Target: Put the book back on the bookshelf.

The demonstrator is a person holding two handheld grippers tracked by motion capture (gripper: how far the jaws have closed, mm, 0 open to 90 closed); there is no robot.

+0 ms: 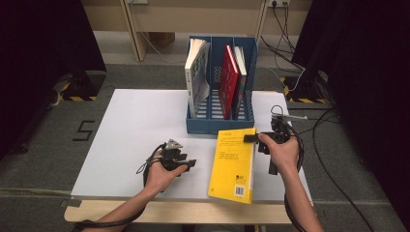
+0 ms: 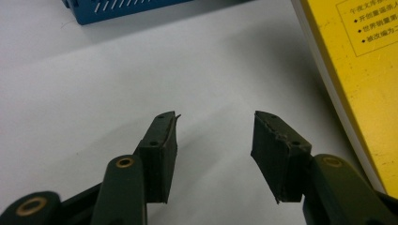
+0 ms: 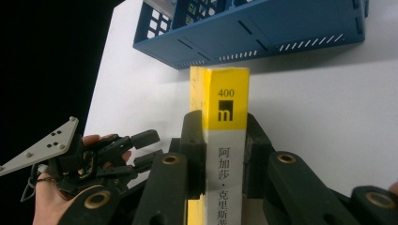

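A thick yellow book (image 1: pixel 233 164) is held tilted over the white table top (image 1: pixel 130 125), its far right corner lifted in front of the blue file rack (image 1: pixel 220 123). My right gripper (image 1: pixel 254 138) is shut on that corner. In the right gripper view its jaws (image 3: pixel 224 122) clamp the book's yellow and white spine (image 3: pixel 232 93) from both sides. My left gripper (image 1: pixel 186 164) rests low on the table to the left of the book, apart from it. Its jaws (image 2: pixel 216 122) stand open with bare table between them, and the yellow book's edge (image 2: pixel 371 61) lies to their right.
The blue file rack (image 3: pixel 281 33) has three slots: a white book (image 1: pixel 196 72) leans in the left one, a red book (image 1: pixel 228 79) and a thinner one (image 1: pixel 240 67) stand further right. Cables (image 1: pixel 329 145) trail off the table's right side. Dark curtains flank the scene.
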